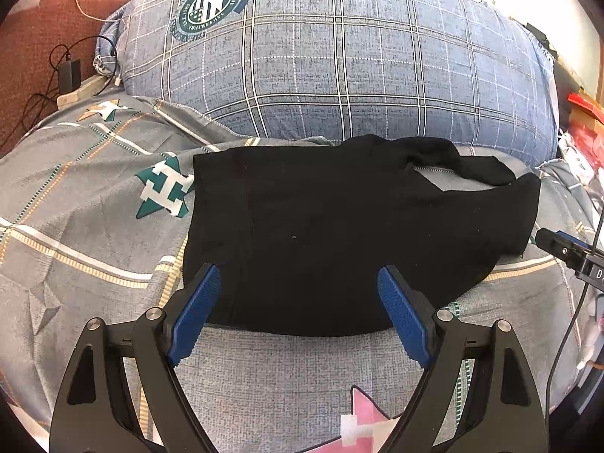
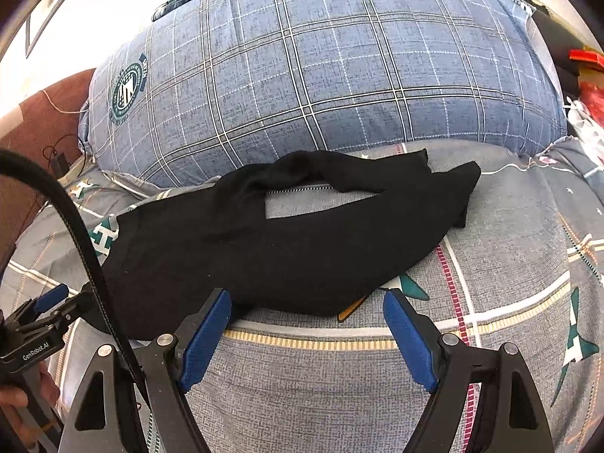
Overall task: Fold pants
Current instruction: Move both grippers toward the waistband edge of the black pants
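Observation:
Black pants [image 1: 339,234] lie on the grey patterned bedsheet [image 1: 283,385], roughly folded, with the legs bunched unevenly at the far right. In the right wrist view the pants [image 2: 283,249] stretch from left to right, and a gap shows sheet between the legs. My left gripper [image 1: 298,283] is open and empty, its blue pads on either side of the pants' near edge. My right gripper [image 2: 307,305] is open and empty, just at the near edge of the pants. The left gripper also shows at the left edge of the right wrist view [image 2: 49,302].
A large blue plaid pillow [image 1: 339,56] lies right behind the pants. A red-brown headboard [image 1: 41,49] with cables and a black charger [image 1: 70,73] is at the far left. Red items [image 1: 585,113] sit past the bed's right edge.

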A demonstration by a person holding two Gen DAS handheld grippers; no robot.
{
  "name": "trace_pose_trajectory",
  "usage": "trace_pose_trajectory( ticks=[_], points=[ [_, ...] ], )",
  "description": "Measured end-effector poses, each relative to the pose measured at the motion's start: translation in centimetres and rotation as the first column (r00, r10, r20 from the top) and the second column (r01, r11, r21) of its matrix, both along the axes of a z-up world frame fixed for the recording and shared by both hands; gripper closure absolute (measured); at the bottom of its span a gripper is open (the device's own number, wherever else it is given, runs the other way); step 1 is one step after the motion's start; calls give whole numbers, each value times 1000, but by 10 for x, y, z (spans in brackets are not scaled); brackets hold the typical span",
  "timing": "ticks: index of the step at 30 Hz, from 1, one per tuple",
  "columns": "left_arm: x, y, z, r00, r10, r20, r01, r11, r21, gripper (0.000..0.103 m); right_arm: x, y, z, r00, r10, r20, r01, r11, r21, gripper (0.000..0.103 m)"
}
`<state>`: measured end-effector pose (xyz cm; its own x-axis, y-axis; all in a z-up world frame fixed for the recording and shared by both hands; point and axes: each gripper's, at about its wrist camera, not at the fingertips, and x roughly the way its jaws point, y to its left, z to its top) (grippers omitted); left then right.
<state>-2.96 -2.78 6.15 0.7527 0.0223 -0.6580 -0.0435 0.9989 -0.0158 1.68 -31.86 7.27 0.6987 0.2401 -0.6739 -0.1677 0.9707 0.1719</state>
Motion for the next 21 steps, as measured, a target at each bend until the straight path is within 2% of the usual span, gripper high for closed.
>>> trace_pose_trajectory(
  ticks=[4,10,12,16,21],
  points=[
    [-6,5,2,1000,-15,6,16,998,-54,17,0,-3,-1,1000,-4,-10,4,1000,0,22],
    [-23,18,-5,1000,-16,-16,11,968,-250,17,0,-15,-4,999,-31,-30,31,1000,-4,22],
    [-26,15,-9,999,-16,-29,9,968,-252,17,0,-20,-6,998,-42,-37,41,999,-9,22],
    [-28,4,-20,998,-22,-58,9,979,-205,17,1,-35,-9,995,-77,-58,77,997,-4,22],
    [-17,9,-29,997,16,-80,-34,972,-233,17,5,-53,-16,988,-128,-83,131,991,27,22]
  ],
)
